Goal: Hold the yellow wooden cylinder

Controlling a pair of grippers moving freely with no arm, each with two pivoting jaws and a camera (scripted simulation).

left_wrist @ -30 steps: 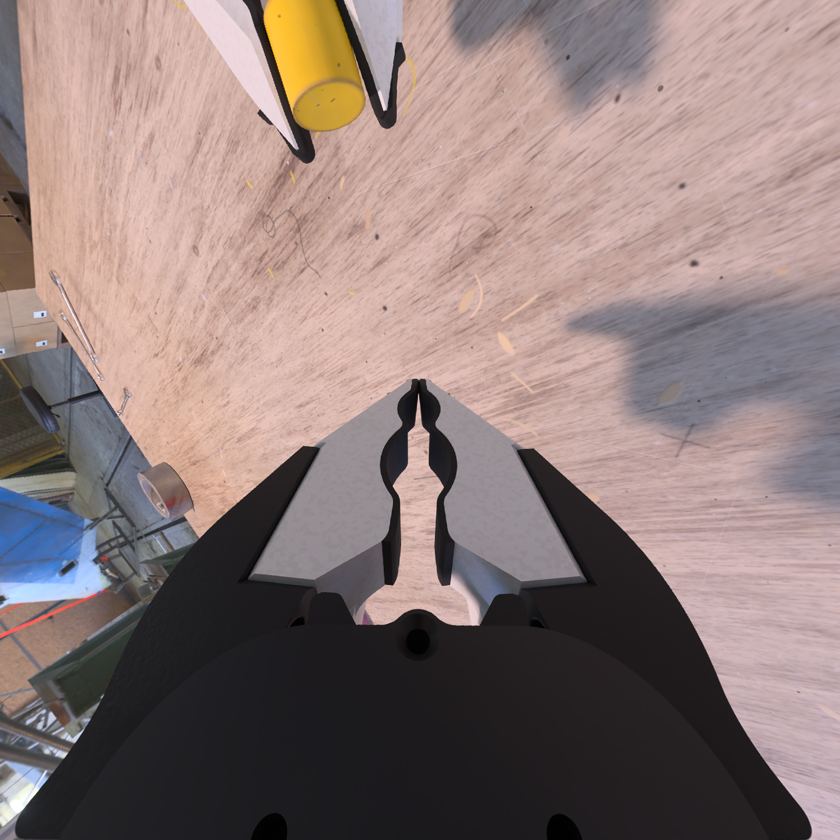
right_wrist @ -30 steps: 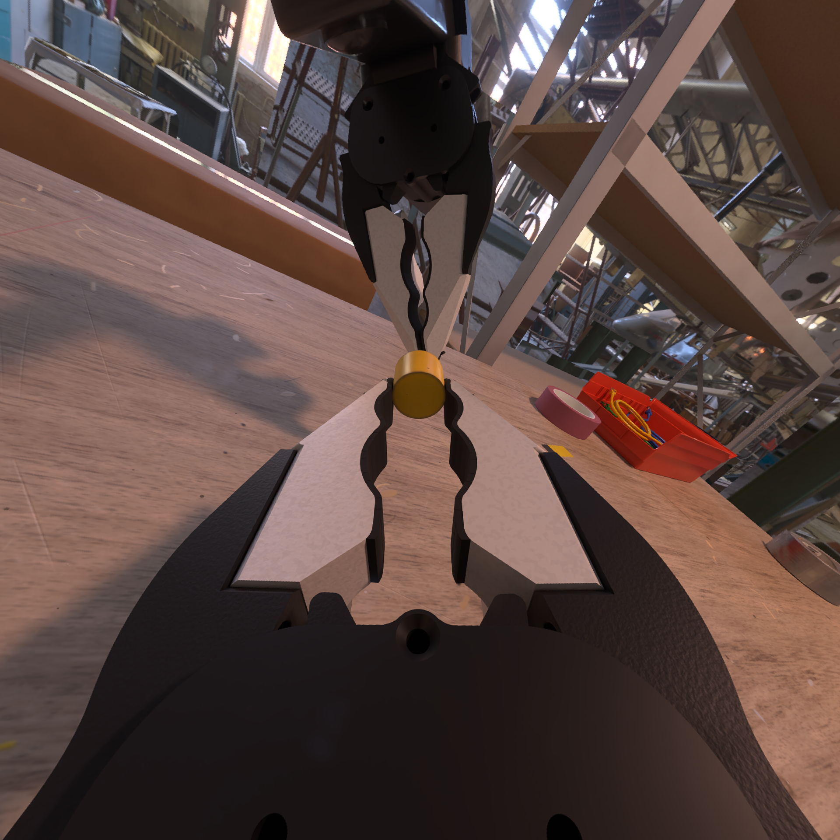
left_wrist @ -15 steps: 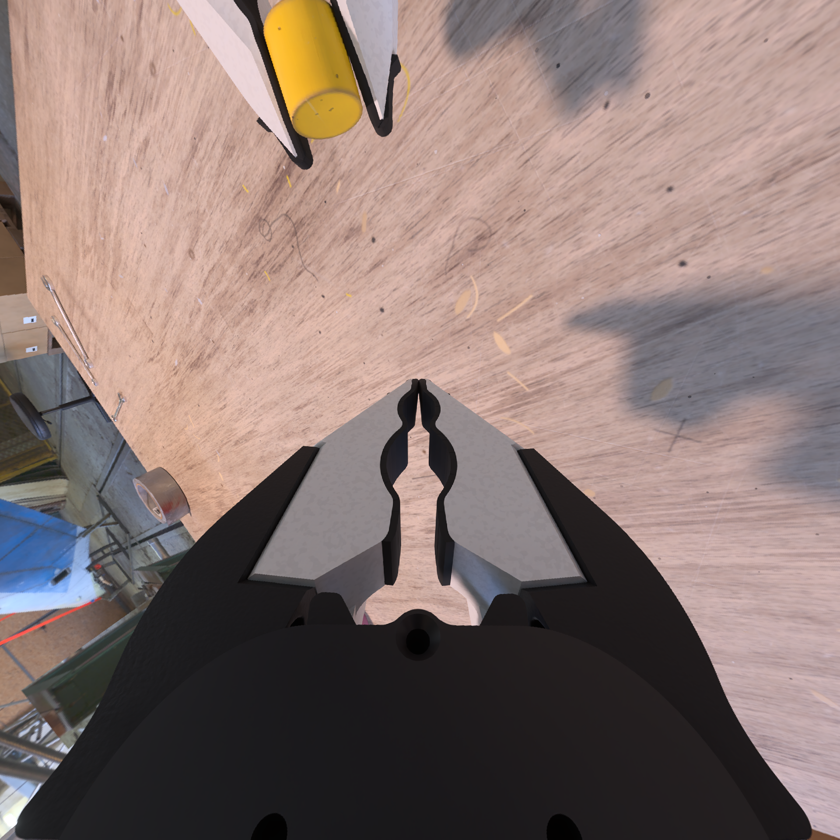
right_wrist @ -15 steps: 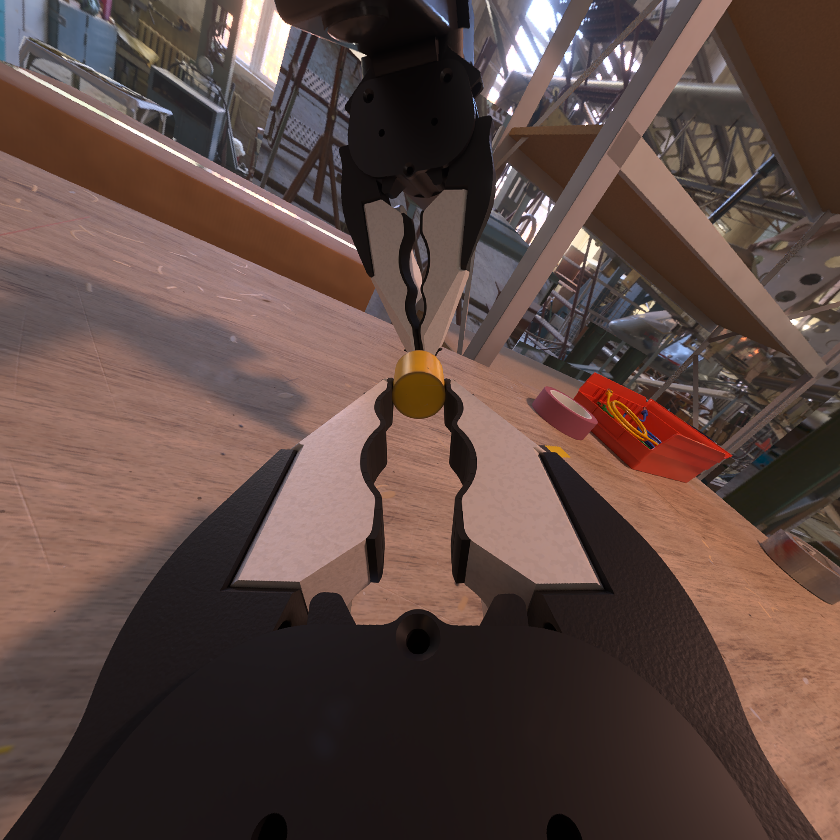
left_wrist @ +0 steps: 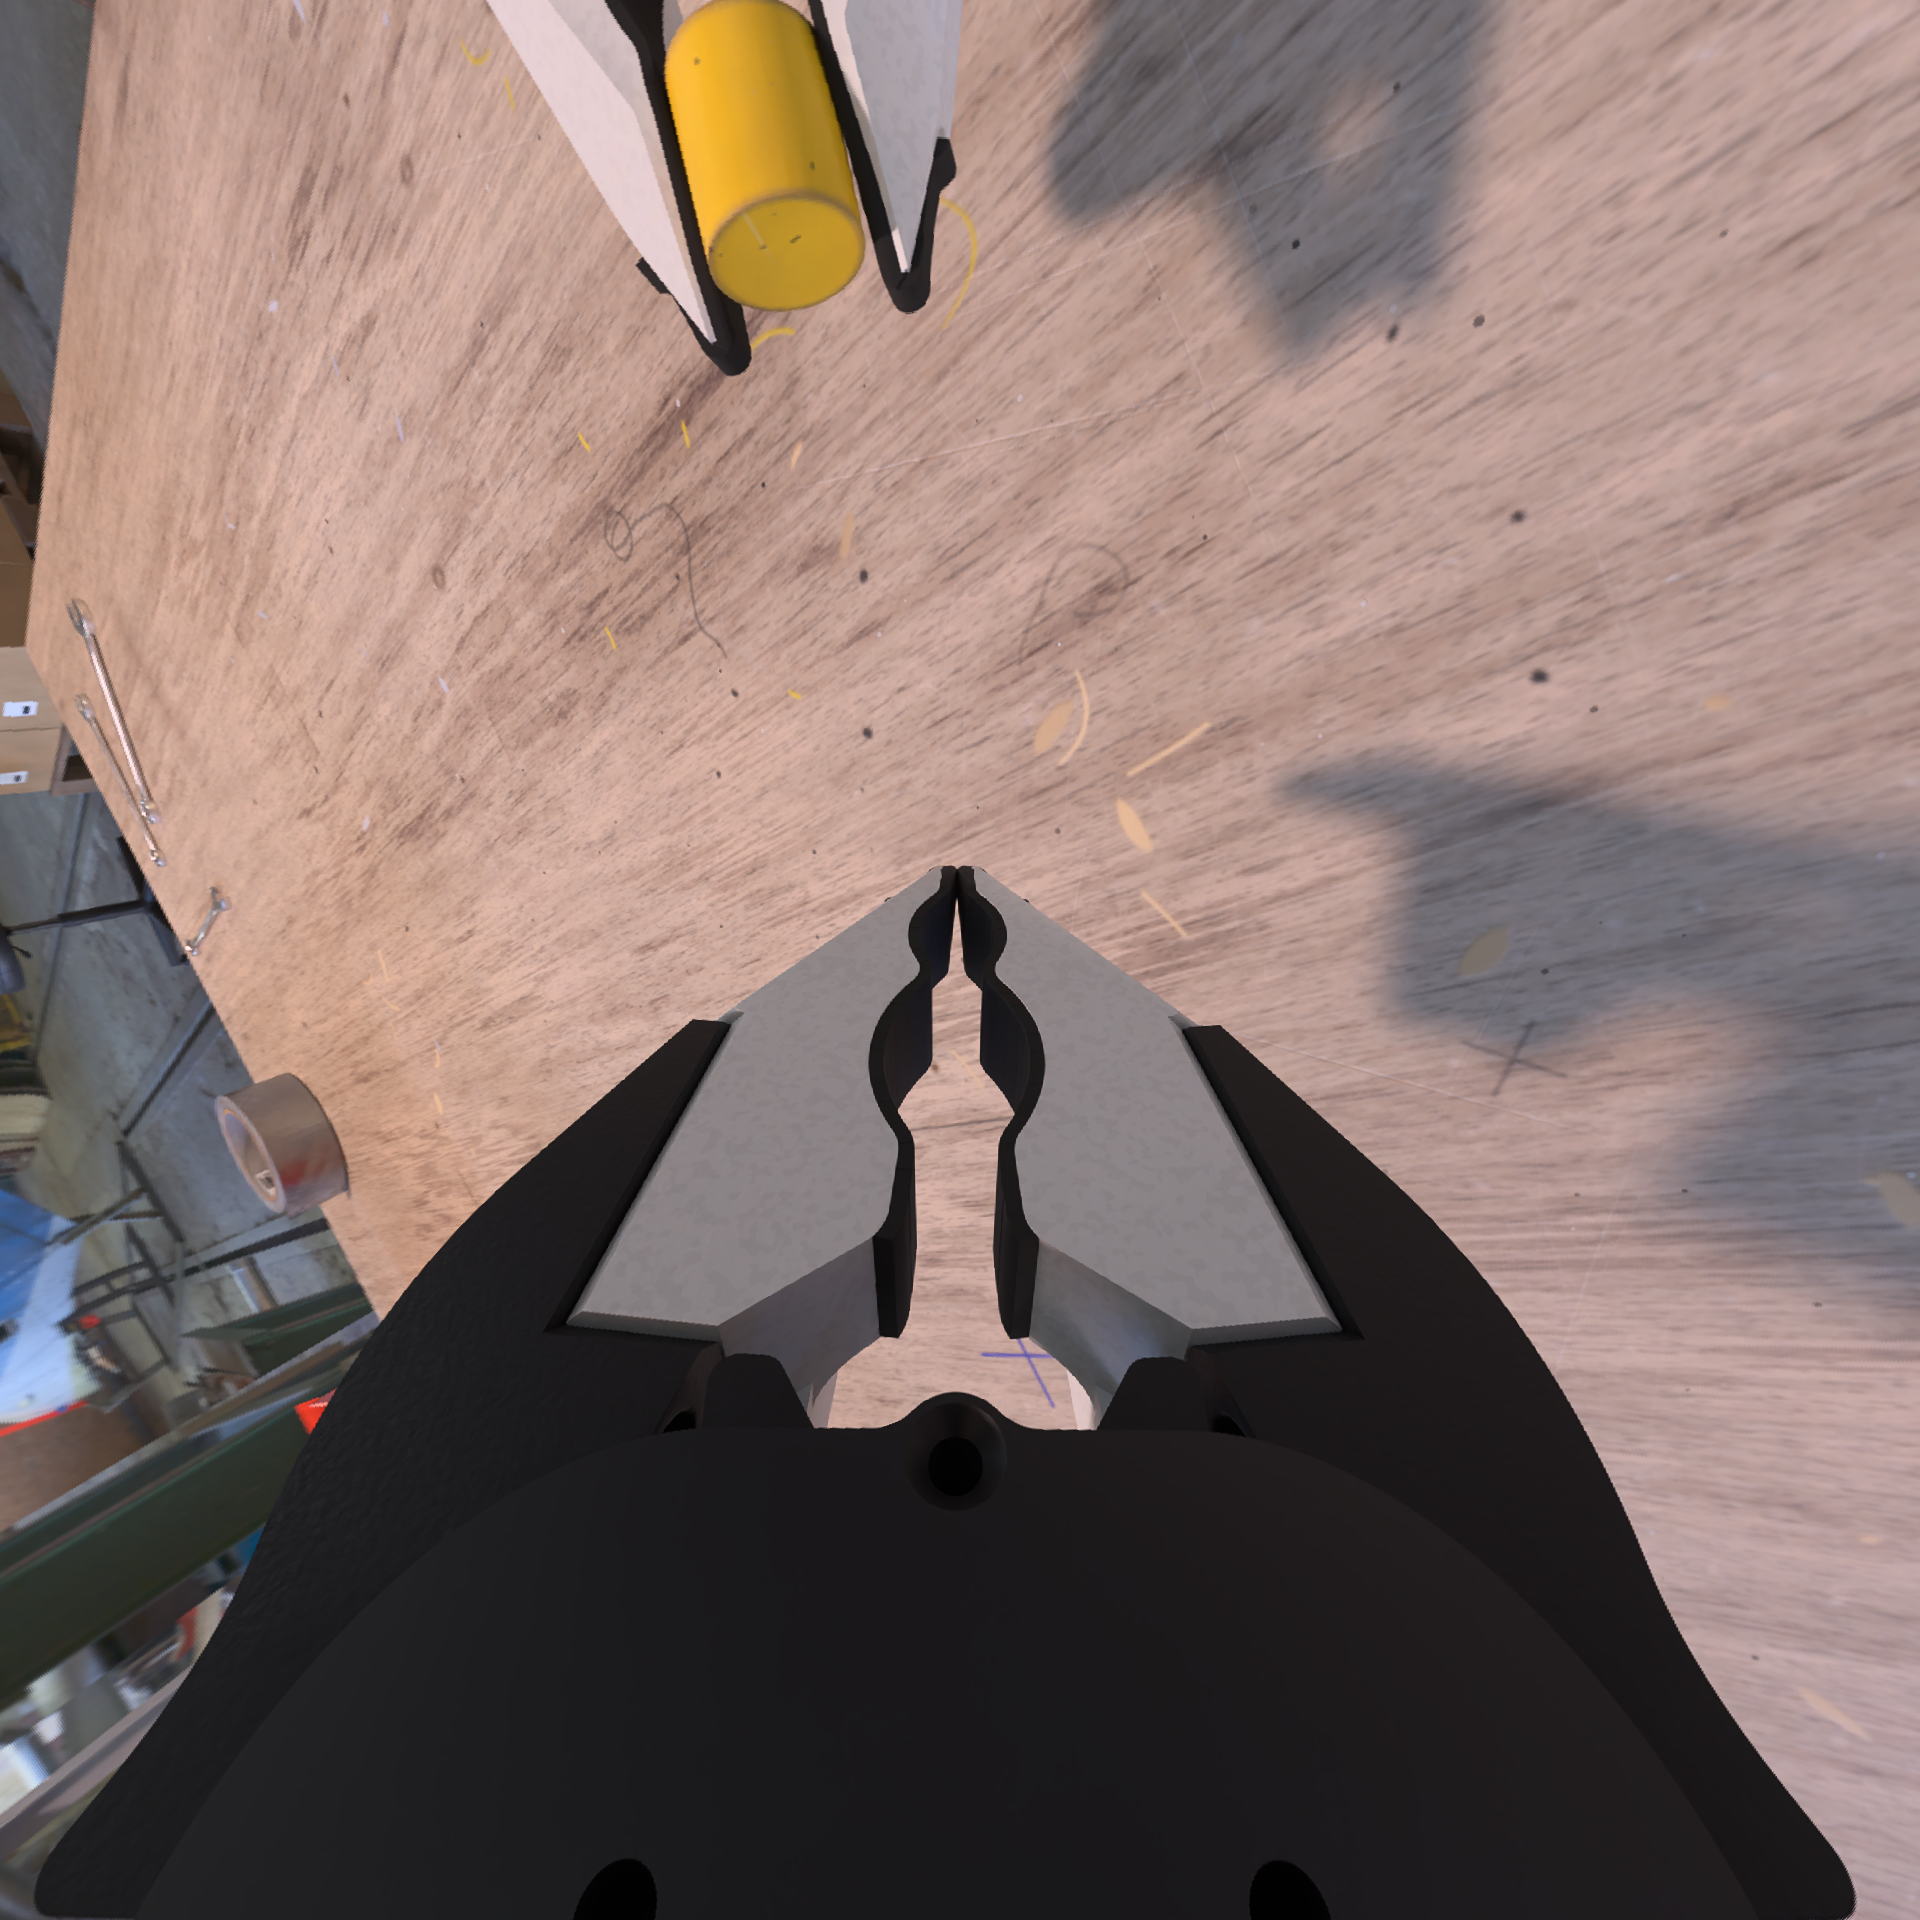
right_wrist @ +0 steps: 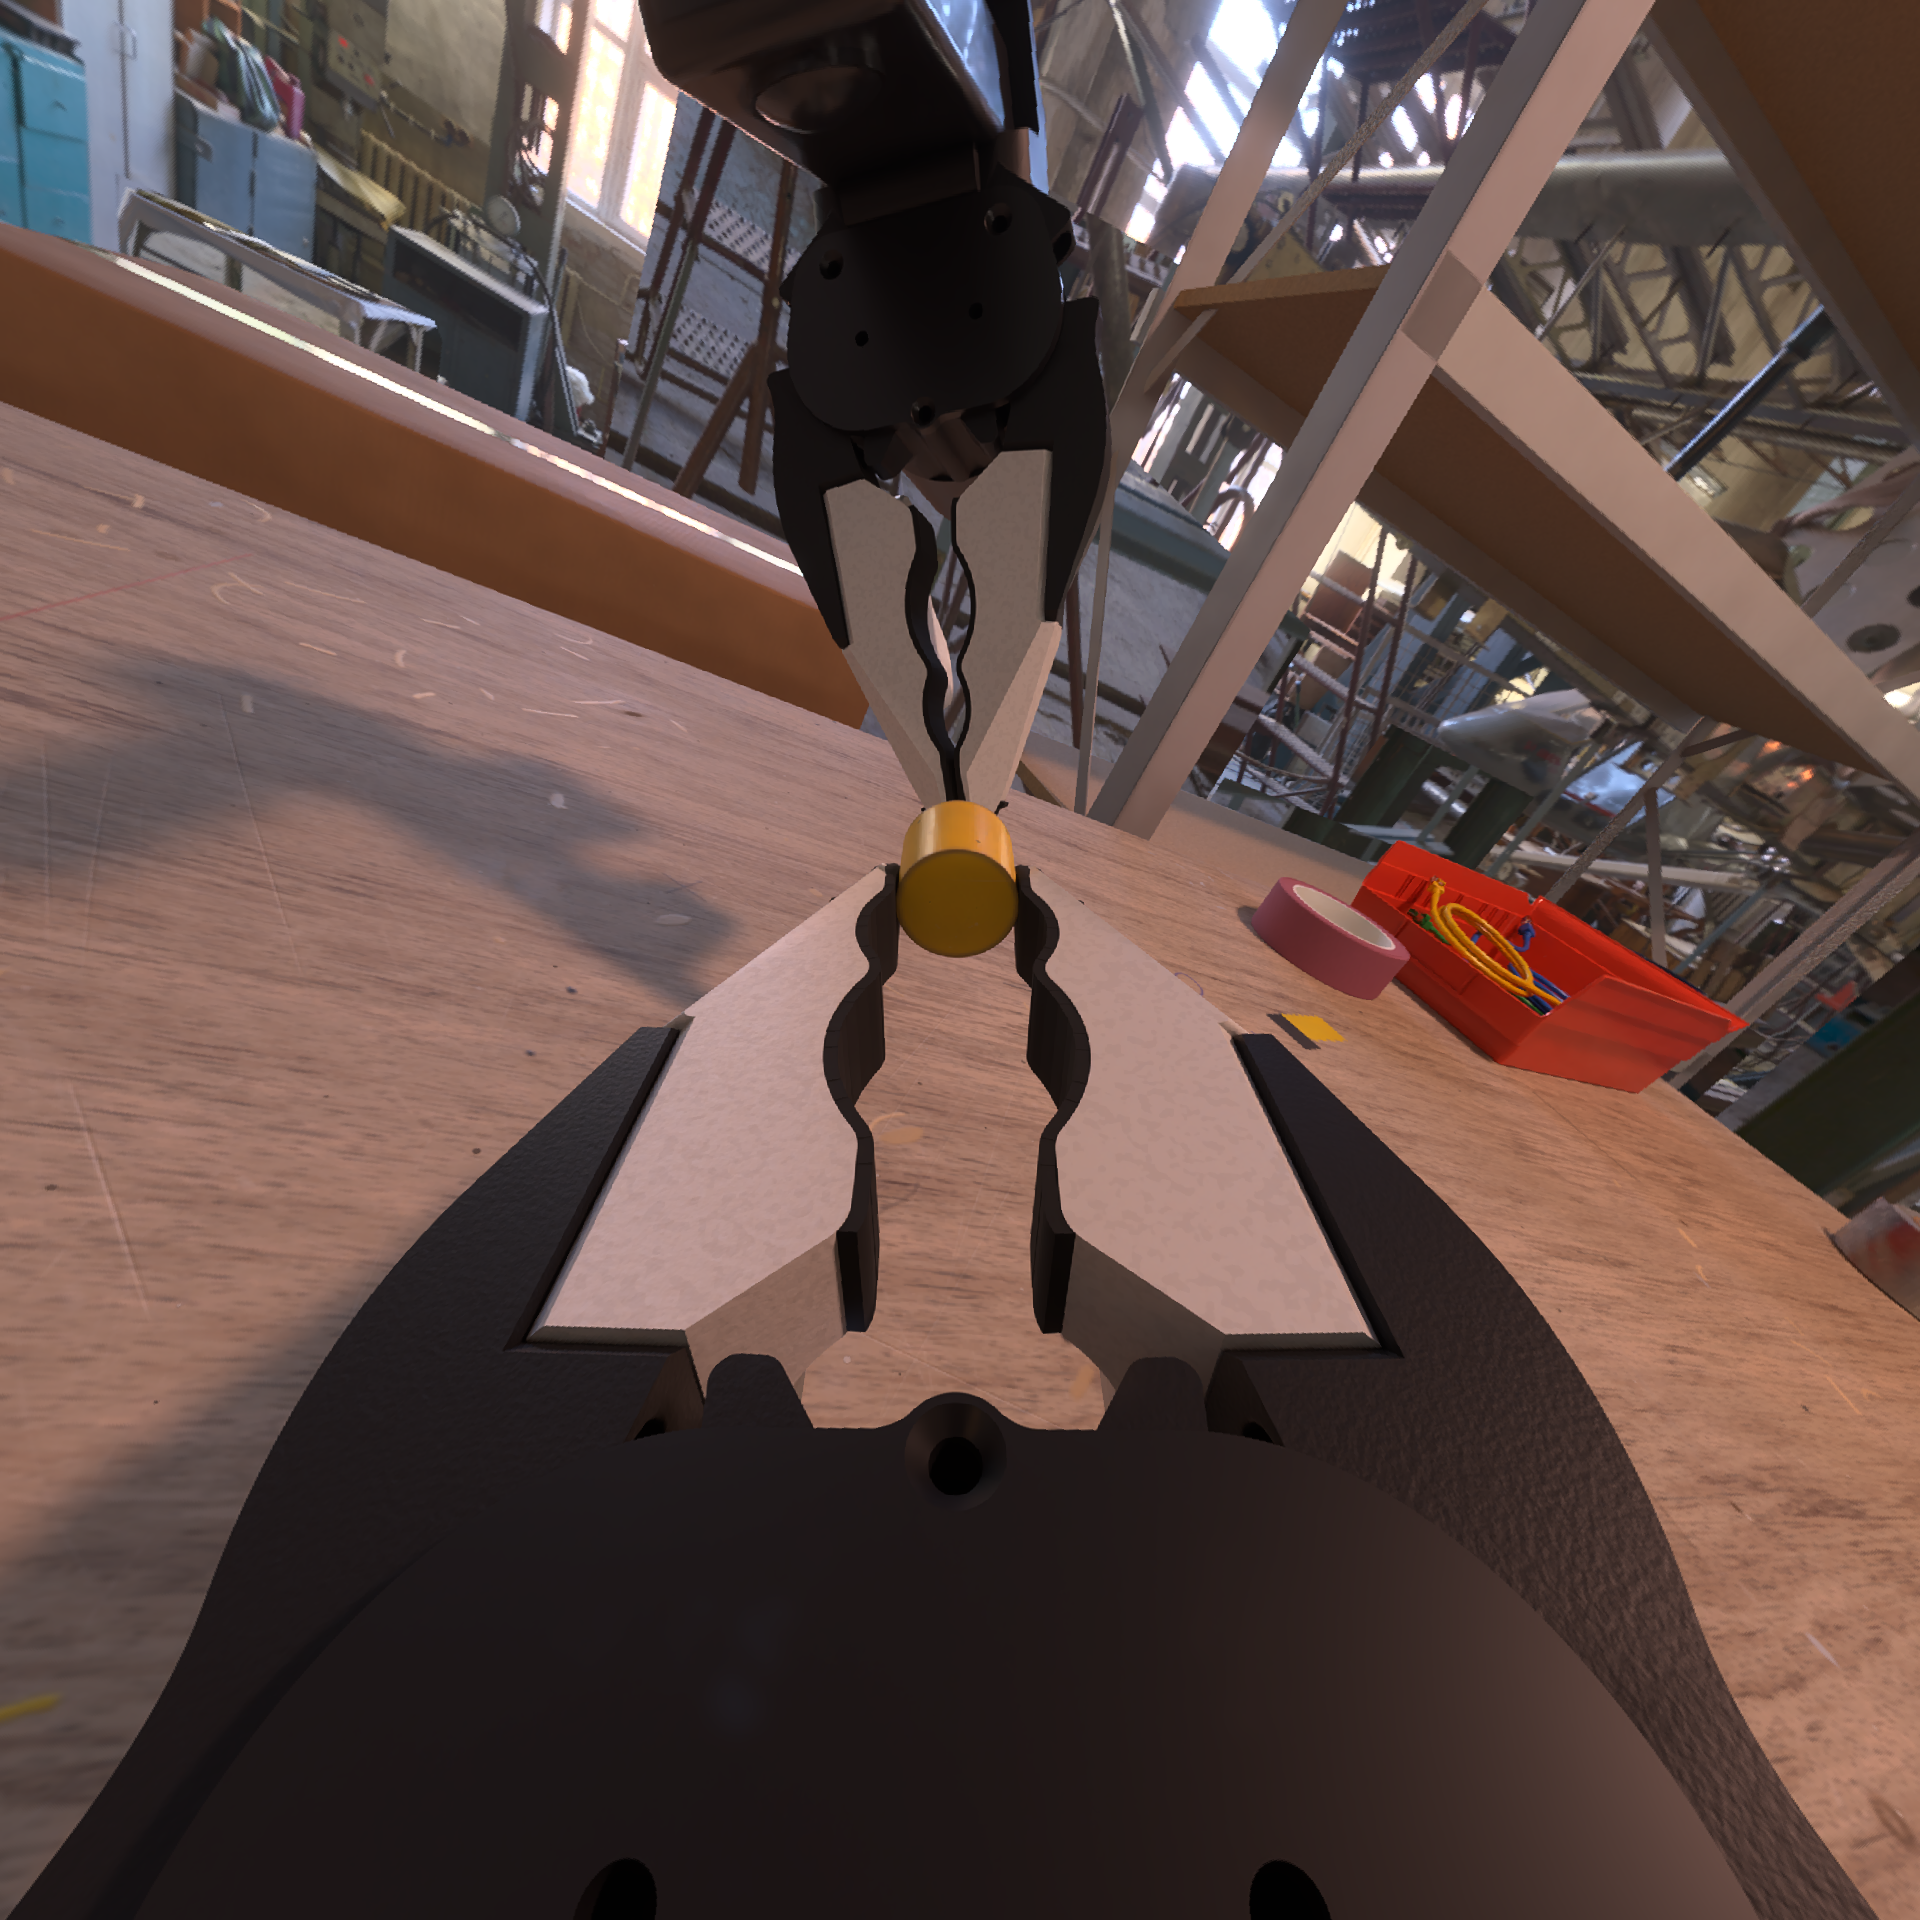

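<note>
The yellow wooden cylinder (right_wrist: 956,899) sits clamped between the tips of my right gripper (right_wrist: 956,883), lying along the fingers, above the wooden bench top (right_wrist: 312,935). In the left wrist view the cylinder (left_wrist: 764,156) shows at the top, held between the right gripper's pale fingers (left_wrist: 623,156). My left gripper (left_wrist: 954,878) is shut and empty, pointing down at the bench well short of the cylinder. In the right wrist view the left gripper (right_wrist: 951,790) hangs just beyond the cylinder, tips down.
A pink tape roll (right_wrist: 1330,935) and a red bin (right_wrist: 1558,987) of coloured wires stand at the right of the bench. A brown tape roll (left_wrist: 281,1143) and wrenches (left_wrist: 114,717) lie near the bench's left edge. Shelving rises behind.
In the left wrist view the cylinder and the right gripper's fingers have shifted slightly right and down. The left gripper looms a little larger in the right wrist view. Both grips are unchanged.
</note>
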